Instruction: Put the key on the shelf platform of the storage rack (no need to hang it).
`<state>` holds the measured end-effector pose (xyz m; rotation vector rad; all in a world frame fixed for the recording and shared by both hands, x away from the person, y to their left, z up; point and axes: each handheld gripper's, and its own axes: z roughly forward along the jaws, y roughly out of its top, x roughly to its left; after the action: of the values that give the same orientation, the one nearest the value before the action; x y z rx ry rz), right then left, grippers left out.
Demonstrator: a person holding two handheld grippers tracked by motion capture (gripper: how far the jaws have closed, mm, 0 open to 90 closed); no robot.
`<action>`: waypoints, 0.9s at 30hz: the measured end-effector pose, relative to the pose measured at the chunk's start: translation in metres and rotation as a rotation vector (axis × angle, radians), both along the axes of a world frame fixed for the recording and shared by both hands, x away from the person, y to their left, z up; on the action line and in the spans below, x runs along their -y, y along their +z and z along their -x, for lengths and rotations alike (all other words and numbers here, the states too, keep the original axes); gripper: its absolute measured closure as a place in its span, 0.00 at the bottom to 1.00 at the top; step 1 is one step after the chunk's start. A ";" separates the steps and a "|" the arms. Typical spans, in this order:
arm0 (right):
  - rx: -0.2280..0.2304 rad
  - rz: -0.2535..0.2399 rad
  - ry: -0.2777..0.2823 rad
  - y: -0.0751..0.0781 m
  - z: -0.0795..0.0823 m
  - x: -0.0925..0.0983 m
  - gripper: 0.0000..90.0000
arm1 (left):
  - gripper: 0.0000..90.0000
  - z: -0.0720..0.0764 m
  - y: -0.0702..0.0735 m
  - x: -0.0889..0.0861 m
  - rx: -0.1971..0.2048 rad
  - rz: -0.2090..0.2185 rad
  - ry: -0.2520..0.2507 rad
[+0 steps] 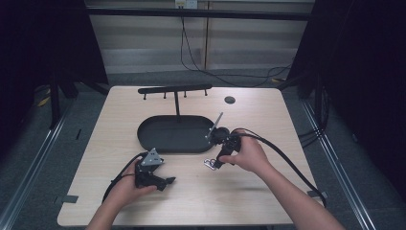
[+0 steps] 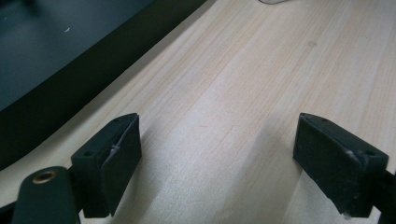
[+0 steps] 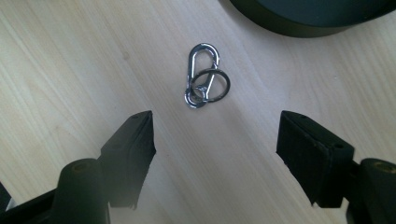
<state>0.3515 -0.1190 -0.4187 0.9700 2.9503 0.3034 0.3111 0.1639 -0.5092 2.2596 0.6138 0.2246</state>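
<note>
Steel carabiner clip (image 3: 201,74) lies flat on the tabletop (image 3: 70,60) just ahead of the right tool (image 3: 215,140), whose jaws gape empty; closing too high could skid it away.

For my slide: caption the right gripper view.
Open right gripper above a carabiner clip with key ring on the table.

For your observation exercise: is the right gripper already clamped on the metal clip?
No, the right gripper stands open, the metal clip lying untouched on the table beyond it.
</note>
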 end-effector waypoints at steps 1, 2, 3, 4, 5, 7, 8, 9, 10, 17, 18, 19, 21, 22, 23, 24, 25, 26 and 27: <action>-0.016 0.000 -0.002 0.000 -0.001 -0.002 0.31 | 0.17 0.000 0.000 0.000 0.000 0.000 0.000; -0.018 0.007 0.000 -0.001 -0.002 -0.004 0.31 | 0.17 0.000 0.000 0.000 -0.001 0.000 0.000; -0.017 0.027 0.001 -0.003 -0.004 -0.008 0.32 | 0.17 0.000 0.000 0.000 -0.003 0.006 0.002; -0.019 0.029 -0.001 -0.005 -0.005 -0.010 0.33 | 0.17 0.000 0.000 0.000 -0.003 0.007 0.002; -0.022 0.028 -0.003 -0.006 -0.006 -0.012 0.35 | 0.17 0.000 0.000 0.000 -0.003 0.007 0.002; -0.025 0.031 -0.002 -0.009 -0.008 -0.015 0.36 | 0.17 0.000 0.000 0.000 -0.001 0.000 -0.002; -0.025 0.031 -0.002 -0.009 -0.008 -0.015 0.36 | 0.17 0.000 0.000 0.000 -0.001 0.000 -0.002; -0.022 0.035 -0.010 -0.012 -0.009 -0.018 0.37 | 0.17 0.000 0.000 0.000 -0.001 0.001 0.000; -0.022 0.035 -0.010 -0.012 -0.009 -0.018 0.37 | 0.17 0.000 0.000 0.000 -0.001 0.001 0.000; -0.019 0.042 -0.028 -0.030 -0.014 -0.022 0.41 | 0.17 0.000 0.000 0.000 0.002 0.002 -0.003; -0.027 0.044 -0.032 -0.032 -0.014 -0.022 0.41 | 0.17 0.000 0.000 -0.001 0.003 0.000 -0.005; -0.029 0.041 -0.034 -0.035 -0.014 -0.021 0.42 | 0.17 0.000 0.000 -0.001 0.004 -0.003 -0.005; -0.031 0.035 -0.038 -0.040 -0.016 -0.020 0.43 | 0.17 0.000 0.000 -0.001 0.003 0.001 -0.005; -0.029 0.037 -0.036 -0.041 -0.016 -0.020 0.44 | 0.17 0.000 0.000 -0.001 0.003 0.000 -0.005; -0.029 0.040 -0.033 -0.043 -0.016 -0.020 0.45 | 0.17 0.000 0.000 -0.001 0.002 0.000 -0.005; -0.025 0.034 -0.036 -0.044 -0.015 -0.021 0.46 | 0.17 0.000 0.000 -0.001 0.001 -0.001 -0.005; -0.023 0.027 -0.035 -0.045 -0.015 -0.022 0.48 | 0.17 0.000 0.000 -0.001 0.003 0.000 -0.005; -0.023 0.027 -0.035 -0.045 -0.015 -0.022 0.48 | 0.17 0.000 0.000 -0.001 0.003 0.000 -0.005; -0.019 0.015 -0.033 -0.047 -0.015 -0.024 0.51 | 0.17 0.000 0.000 -0.001 0.004 0.001 -0.003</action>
<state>0.3666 -0.0951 -0.4656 1.0245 2.9452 0.2727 0.3112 0.1644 -0.5091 2.2582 0.6089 0.2272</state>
